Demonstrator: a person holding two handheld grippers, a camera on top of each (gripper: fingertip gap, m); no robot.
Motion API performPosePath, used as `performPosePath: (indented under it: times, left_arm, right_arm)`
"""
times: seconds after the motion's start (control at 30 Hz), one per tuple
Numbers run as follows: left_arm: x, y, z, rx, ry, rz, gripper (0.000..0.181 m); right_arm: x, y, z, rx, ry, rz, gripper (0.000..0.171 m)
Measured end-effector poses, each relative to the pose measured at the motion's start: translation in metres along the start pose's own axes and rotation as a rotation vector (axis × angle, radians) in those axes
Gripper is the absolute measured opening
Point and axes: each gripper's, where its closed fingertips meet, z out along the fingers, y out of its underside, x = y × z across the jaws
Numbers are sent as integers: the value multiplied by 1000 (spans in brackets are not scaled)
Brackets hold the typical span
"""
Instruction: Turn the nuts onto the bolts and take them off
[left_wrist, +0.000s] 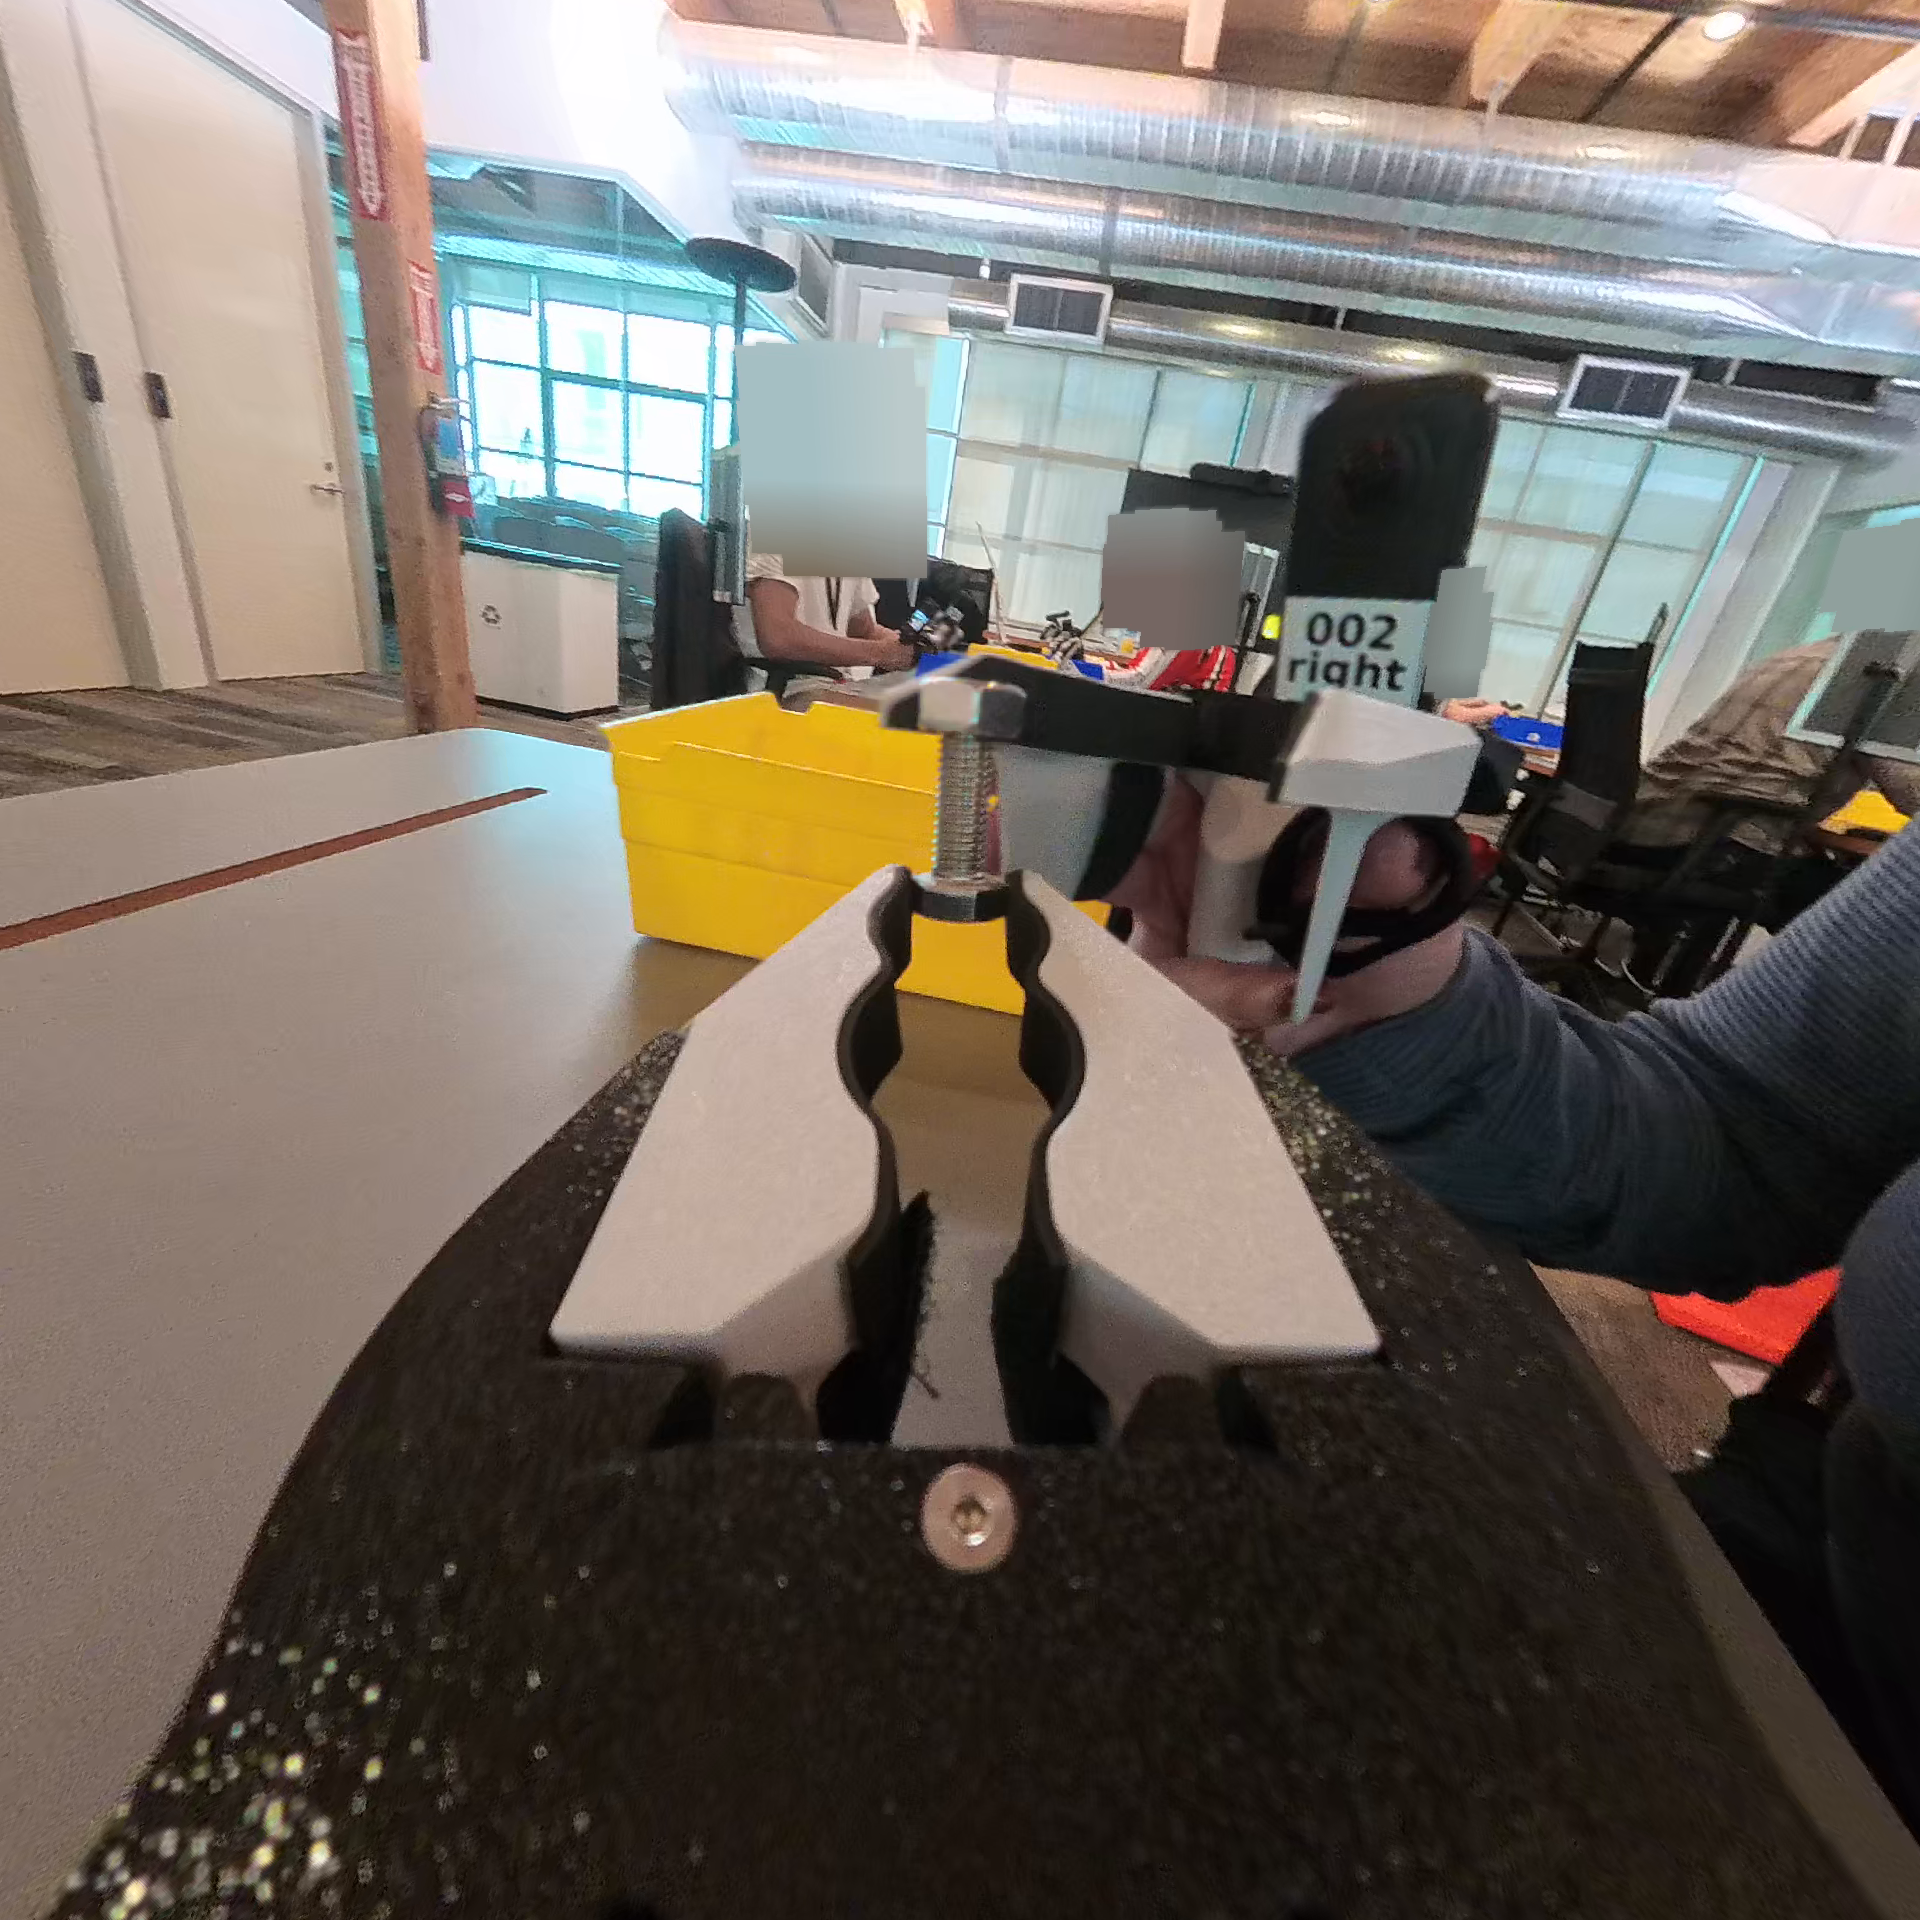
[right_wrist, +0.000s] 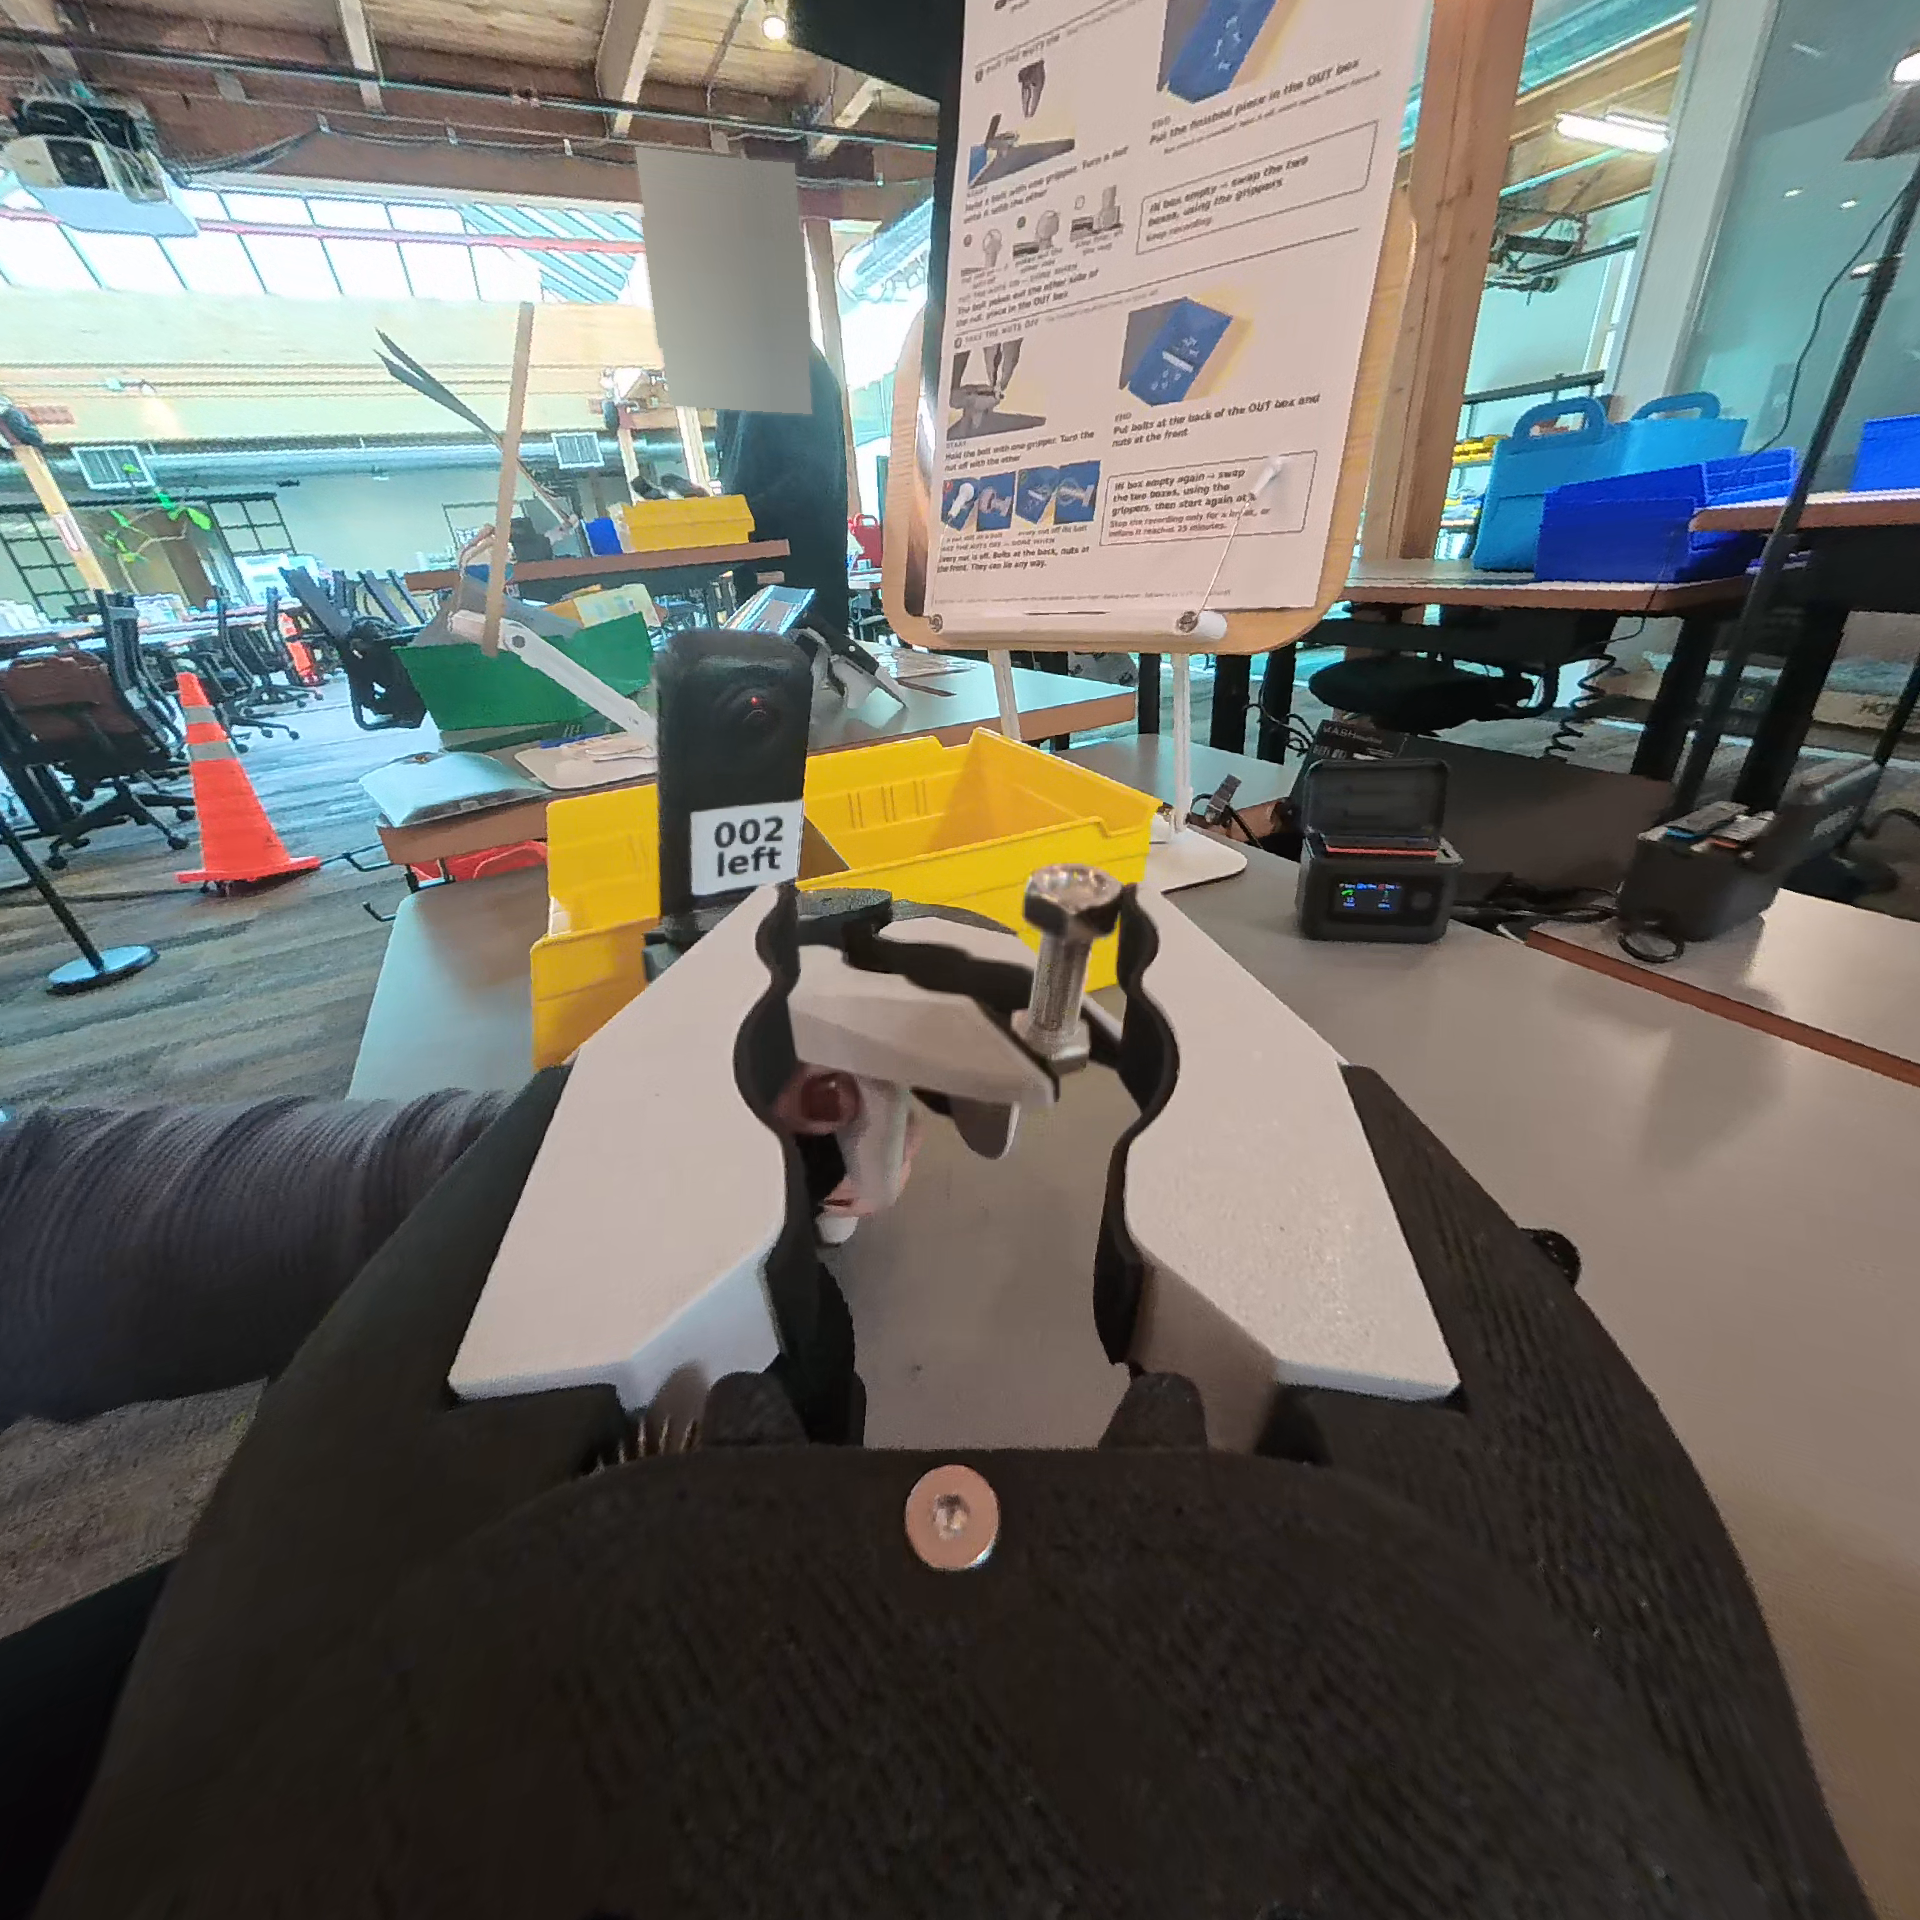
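Observation:
A steel bolt (left_wrist: 966, 810) stands upright above the table, head up. My left gripper (left_wrist: 961, 899) is shut on the nut (left_wrist: 958, 906) at the bolt's lower end. My right gripper (left_wrist: 940, 691) reaches in from the right at the height of the bolt head (left_wrist: 956, 707). In the right wrist view my right gripper (right_wrist: 956, 920) is open, its jaws wide apart. The bolt head (right_wrist: 1075, 899) sits between them, close to the right fingertip (right_wrist: 1138, 925). The left gripper's white fingers (right_wrist: 914, 1029) hold the nut (right_wrist: 1062, 1051) below.
A yellow bin (left_wrist: 769, 821) stands on the grey table (left_wrist: 260, 1039) just behind the bolt; it also shows in the right wrist view (right_wrist: 987, 821). An instruction board (right_wrist: 1143, 312) and a black charger case (right_wrist: 1371, 862) stand beyond. A sleeved arm (left_wrist: 1610, 1091) is at right. Some 4 cm of space lies between my two pairs of fingers.

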Motion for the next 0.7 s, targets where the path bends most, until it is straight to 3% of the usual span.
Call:
performPosePath:
  times: [0.3, 0.57, 0.7]
  left_arm:
    - [15, 6, 8, -42, 57, 46, 16]
    - [-6, -5, -4, 18, -36, -4, 16]
    - [6, 0, 3, -23, 15, 18, 16]
  right_arm:
    - [2, -2, 4, 8, -5, 13, 60]
    - [2, -2, -3, 26, -10, 21, 56]
    - [6, -3, 0, 29, 5, 20, 58]
